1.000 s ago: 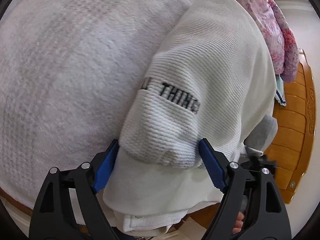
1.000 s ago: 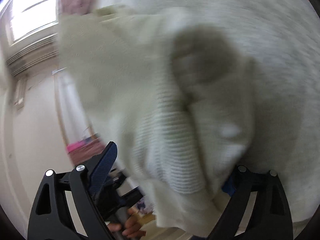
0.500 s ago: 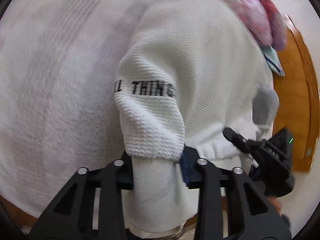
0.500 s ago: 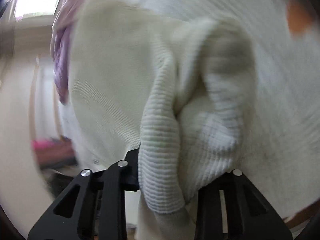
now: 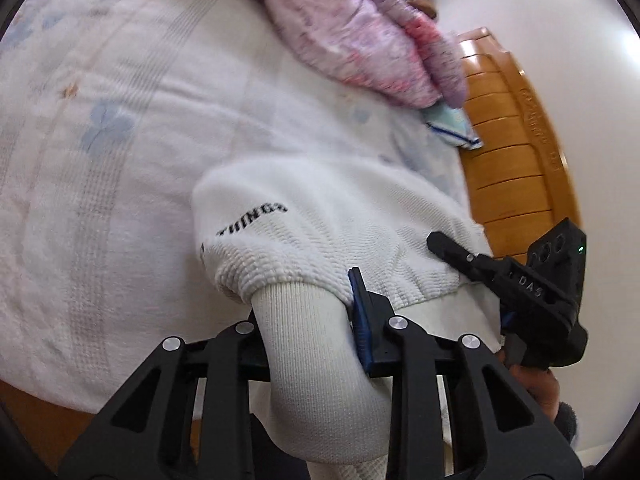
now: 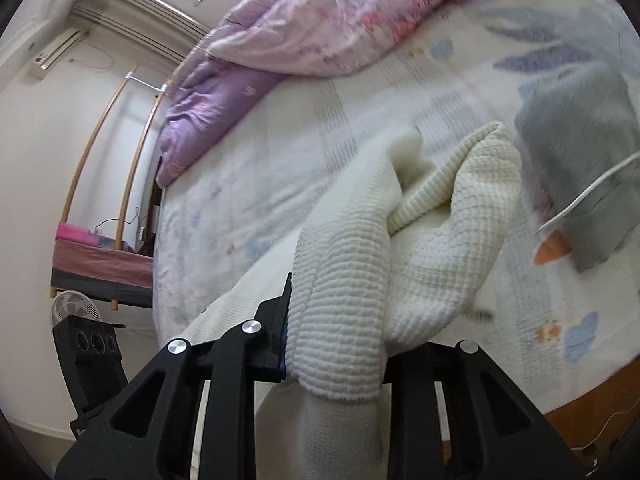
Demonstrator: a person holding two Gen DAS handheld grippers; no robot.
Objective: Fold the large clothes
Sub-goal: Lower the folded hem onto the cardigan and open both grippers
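Left hand-held gripper (image 5: 308,320) is clamping the ribbed cuff of the white sweater (image 5: 320,224), right hand-held gripper (image 6: 336,344) is pinching another fold, garment lying on the bed (image 5: 120,120)

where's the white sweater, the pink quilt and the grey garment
white sweater (image 5: 320,232), left wrist view, knit body right of the black lettering
pink quilt (image 5: 352,28), left wrist view, middle of the floral bundle
grey garment (image 6: 580,168), right wrist view, middle of the folded grey cloth
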